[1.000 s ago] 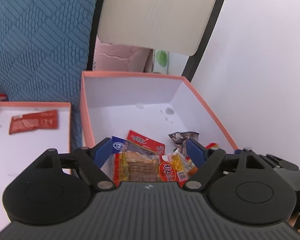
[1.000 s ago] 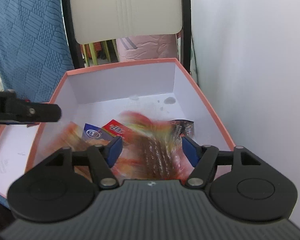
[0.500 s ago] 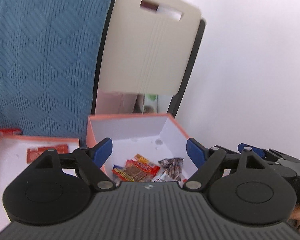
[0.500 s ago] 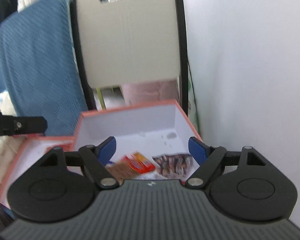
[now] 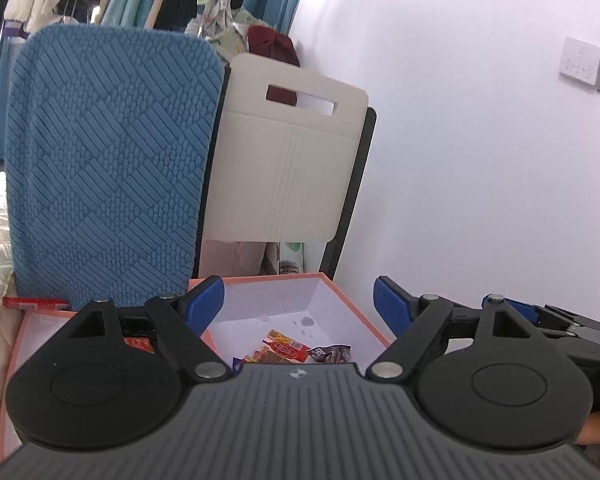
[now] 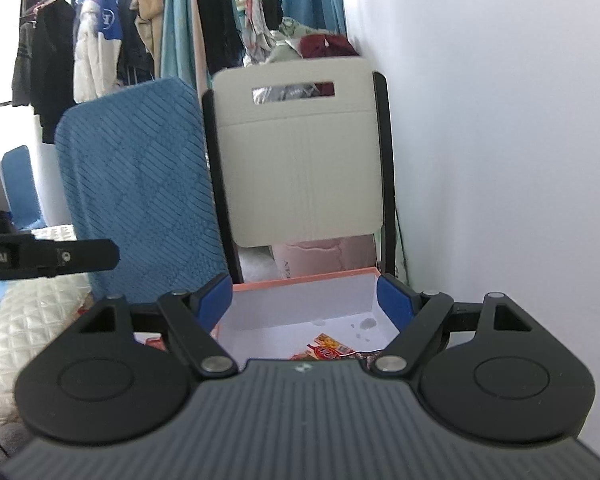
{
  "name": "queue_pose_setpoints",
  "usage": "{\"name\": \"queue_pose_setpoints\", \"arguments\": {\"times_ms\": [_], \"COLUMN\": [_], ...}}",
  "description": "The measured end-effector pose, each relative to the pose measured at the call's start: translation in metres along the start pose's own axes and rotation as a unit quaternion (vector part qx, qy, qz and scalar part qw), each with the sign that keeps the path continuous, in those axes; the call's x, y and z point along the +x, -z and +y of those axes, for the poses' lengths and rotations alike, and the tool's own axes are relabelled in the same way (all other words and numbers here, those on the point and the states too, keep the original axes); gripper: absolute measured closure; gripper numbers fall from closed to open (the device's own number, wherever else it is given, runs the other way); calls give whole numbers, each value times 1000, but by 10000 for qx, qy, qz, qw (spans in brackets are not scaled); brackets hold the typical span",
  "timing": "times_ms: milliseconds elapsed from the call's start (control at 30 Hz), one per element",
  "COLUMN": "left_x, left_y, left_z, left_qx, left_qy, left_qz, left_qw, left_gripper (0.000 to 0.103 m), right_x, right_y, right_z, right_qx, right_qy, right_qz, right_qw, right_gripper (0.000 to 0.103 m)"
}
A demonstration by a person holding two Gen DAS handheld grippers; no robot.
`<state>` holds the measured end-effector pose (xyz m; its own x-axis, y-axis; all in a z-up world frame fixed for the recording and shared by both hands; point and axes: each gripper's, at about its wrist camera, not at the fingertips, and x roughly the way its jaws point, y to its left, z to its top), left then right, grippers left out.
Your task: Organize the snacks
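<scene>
Both tools have risen clear of the orange-rimmed box (image 5: 340, 292); left tool (image 5: 299, 300) and right tool (image 6: 305, 300) stand spread and empty, snack packets (image 5: 290, 350) lying on the box floor, cream chair (image 5: 288, 168) behind

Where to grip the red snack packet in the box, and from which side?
Pinch the red packet across its short edges, from above. It looks to lie flat on the box floor, among other packets; the walls block a side approach. Both the left gripper and the right gripper are open, empty.
</scene>
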<state>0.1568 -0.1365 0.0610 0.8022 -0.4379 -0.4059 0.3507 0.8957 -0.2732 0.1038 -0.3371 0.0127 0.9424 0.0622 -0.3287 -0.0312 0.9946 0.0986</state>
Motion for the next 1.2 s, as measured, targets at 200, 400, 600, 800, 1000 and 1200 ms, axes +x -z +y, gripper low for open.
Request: {"name": "queue_pose_setpoints", "arguments": {"times_ms": [200,400,600,800,1000,1200], "left_x": [-31,-58,-79,-90,-99,-100], "left_y": [12,25,38,55,69,80], "left_z": [1,-3,-5,-9,-9,-9], "left_qx": [-24,81,106,81,77,76], "left_qy": [40,-93,-173,-272,-382,-490], "left_qz": [-116,-266,-274,-153,-74,32], "left_qw": [9999,9996,9994,9995,9992,9988], "left_gripper": [16,8,3,1,1,1], "right_x": [-26,-46,-59,-68,-75,-81], "right_y": [7,18,29,44,56,69], "right_z": [17,27,35,38,40,40], "right_qx": [-56,-52,-84,-9,-54,-43], "right_qy": [-66,-102,-118,-105,-70,-58], "right_qz": [-77,-88,-25,67,123,192], "right_qw": [9999,9999,9999,9999,9999,9998], "right_gripper": [22,22,22,22,22,22]}}
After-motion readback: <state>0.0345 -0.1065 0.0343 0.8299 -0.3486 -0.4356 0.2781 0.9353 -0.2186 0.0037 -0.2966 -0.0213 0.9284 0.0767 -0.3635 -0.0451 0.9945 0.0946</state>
